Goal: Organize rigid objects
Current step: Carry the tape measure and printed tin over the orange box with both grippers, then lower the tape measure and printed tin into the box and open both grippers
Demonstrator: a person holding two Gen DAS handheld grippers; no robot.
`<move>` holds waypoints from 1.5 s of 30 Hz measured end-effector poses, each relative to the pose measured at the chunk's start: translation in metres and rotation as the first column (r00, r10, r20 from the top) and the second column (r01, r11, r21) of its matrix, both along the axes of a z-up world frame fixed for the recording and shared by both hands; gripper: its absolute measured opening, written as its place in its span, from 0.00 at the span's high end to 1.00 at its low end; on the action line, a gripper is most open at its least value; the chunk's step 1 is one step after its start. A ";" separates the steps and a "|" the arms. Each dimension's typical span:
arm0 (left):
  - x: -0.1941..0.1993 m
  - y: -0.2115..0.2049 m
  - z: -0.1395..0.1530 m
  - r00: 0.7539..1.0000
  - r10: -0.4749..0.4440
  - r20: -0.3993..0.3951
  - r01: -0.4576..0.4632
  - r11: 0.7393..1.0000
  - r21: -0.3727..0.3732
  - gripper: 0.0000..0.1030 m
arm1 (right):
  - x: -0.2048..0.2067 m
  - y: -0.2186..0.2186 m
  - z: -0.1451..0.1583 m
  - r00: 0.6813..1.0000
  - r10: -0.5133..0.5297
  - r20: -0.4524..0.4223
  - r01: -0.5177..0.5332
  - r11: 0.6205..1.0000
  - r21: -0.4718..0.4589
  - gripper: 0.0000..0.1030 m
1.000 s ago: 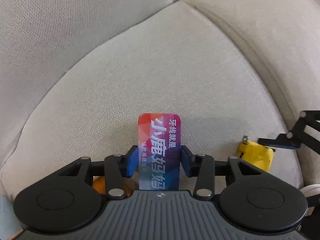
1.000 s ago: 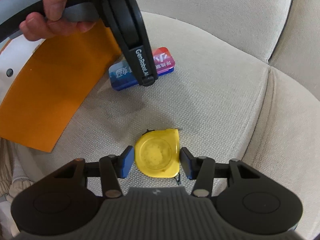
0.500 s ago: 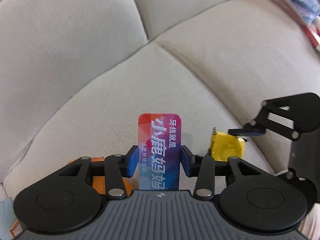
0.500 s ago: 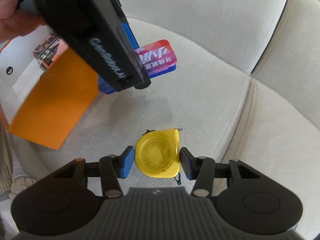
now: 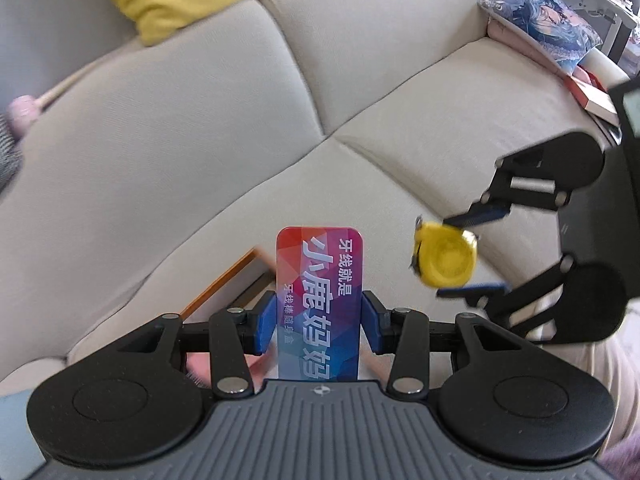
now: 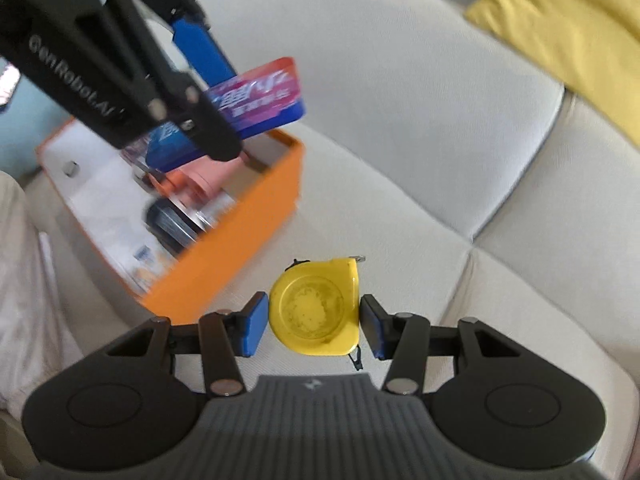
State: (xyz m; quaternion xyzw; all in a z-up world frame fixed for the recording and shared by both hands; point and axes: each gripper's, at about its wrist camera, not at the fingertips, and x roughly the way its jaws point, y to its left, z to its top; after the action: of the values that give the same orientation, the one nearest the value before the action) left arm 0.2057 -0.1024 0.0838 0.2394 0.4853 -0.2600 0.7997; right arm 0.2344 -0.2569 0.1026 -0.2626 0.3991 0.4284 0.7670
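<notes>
Orange cardboard, the open-topped box [image 6: 224,248] on the beige fabric sofa seat [image 6: 400,160], is my landmark. My left gripper [image 5: 319,322] is closed on the flat rectangular tin with the red, purple and blue printed lid [image 5: 319,304], its blue pads pressing the two long edges; the tin's long axis runs straight forward along the fingers. Seen from the right wrist, that tin [image 6: 256,100] hangs in the air above the far end of the box, clear of its rim, so the left side is plainly the nearer one.

My right gripper [image 6: 314,326] is closed on the round yellow plastic tape measure [image 6: 316,308], one pad on each side of the case, its metal hook tip pointing away from me. It is off the cushion, just beside the near right corner of the box and outside its wall.

Inside the box I make out some blurred items, one dark and one pinkish, which I can't identify. I judge the tin needs only lowering into the free space, while the tape measure must first travel left over the orange wall.
</notes>
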 end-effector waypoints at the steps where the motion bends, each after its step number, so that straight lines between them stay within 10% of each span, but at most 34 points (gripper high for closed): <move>1: -0.005 0.010 0.003 1.000 0.012 0.007 -0.012 1.000 0.010 0.51 | -0.005 0.005 0.008 1.000 0.009 0.005 -0.009 1.000 0.012 0.50; 10: -0.013 0.102 -0.027 0.968 0.244 -0.055 -0.244 0.970 -0.008 0.51 | -0.050 0.059 0.015 0.997 0.081 -0.018 -0.079 0.992 0.096 0.50; 32: 0.043 0.174 -0.201 0.699 0.487 -0.524 -0.569 0.822 0.006 0.51 | -0.023 0.166 -0.073 0.983 0.059 -0.175 -0.057 0.998 0.012 0.50; 45: 0.044 0.179 -0.216 0.661 0.511 -0.549 -0.635 0.771 -0.047 0.48 | -0.020 0.169 -0.096 0.974 0.078 -0.212 -0.082 0.997 -0.010 0.50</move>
State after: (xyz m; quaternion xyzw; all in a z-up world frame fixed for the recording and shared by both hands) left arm 0.2492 0.0764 -0.1324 -0.1003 0.6938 -0.1015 0.7059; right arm 0.2142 -0.0881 0.0064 -0.2387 0.4716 0.4806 0.6997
